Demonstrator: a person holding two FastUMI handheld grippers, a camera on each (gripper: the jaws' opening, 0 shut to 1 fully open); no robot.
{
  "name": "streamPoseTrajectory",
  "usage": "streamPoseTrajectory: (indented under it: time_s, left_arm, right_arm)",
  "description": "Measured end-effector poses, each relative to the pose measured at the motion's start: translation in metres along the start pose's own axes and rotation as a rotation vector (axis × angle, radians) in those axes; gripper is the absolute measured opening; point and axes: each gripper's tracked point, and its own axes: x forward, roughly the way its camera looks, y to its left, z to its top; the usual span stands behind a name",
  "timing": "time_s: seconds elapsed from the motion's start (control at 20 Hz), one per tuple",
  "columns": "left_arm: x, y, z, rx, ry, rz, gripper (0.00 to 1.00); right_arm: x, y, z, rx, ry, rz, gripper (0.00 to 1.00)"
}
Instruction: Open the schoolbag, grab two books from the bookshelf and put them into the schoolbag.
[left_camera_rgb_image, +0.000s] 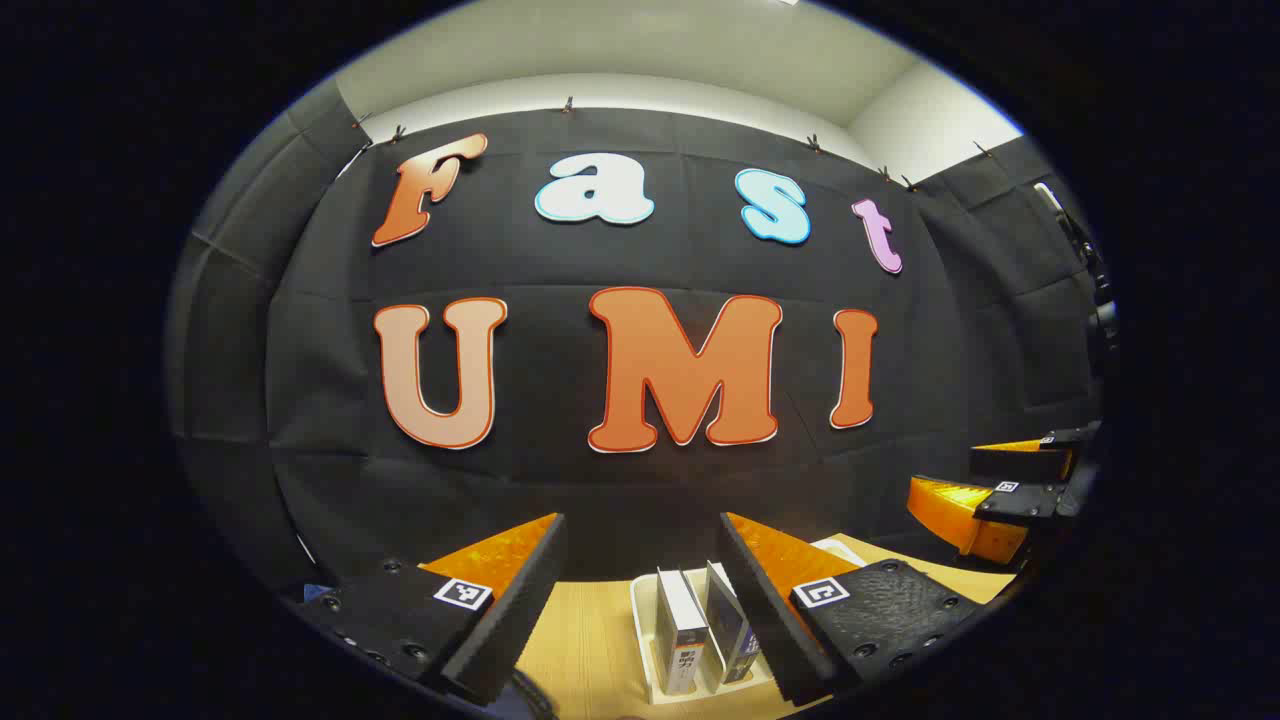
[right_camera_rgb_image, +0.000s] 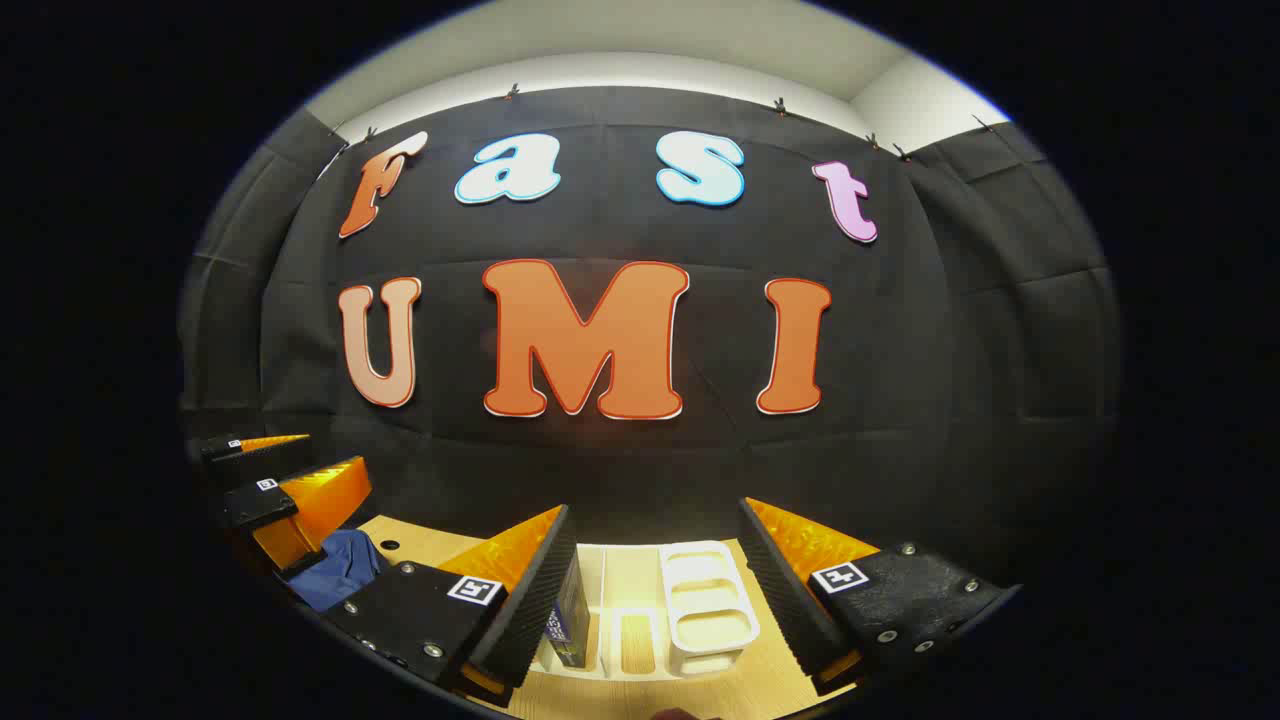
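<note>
My left gripper (left_camera_rgb_image: 640, 535) is open, held high above the wooden table. Between its fingers, lower down, a white bookshelf rack (left_camera_rgb_image: 650, 660) holds two upright books (left_camera_rgb_image: 682, 628). My right gripper (right_camera_rgb_image: 655, 525) is open too, above the same white rack (right_camera_rgb_image: 705, 600), where one dark book (right_camera_rgb_image: 572, 615) stands at the rack's left end beside empty slots. A blue schoolbag (right_camera_rgb_image: 335, 570) lies on the table at the left in the right gripper view, partly behind the left gripper (right_camera_rgb_image: 270, 490). In the left gripper view the right gripper (left_camera_rgb_image: 1000, 490) shows at the right edge.
The wooden table (left_camera_rgb_image: 585, 640) runs under both grippers up to the black cloth wall. The rack stands near that wall. A small dark hole (right_camera_rgb_image: 389, 545) marks the tabletop beside the bag.
</note>
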Motion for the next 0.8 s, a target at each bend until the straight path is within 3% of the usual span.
streamPoseTrajectory:
  time_s: [0.8]
  left_arm:
    - [-0.003,0.027,-0.008,-0.02,0.021,0.069,0.94]
  right_arm:
    - [0.006,0.018,-0.011,-0.008,0.032,0.016,0.97]
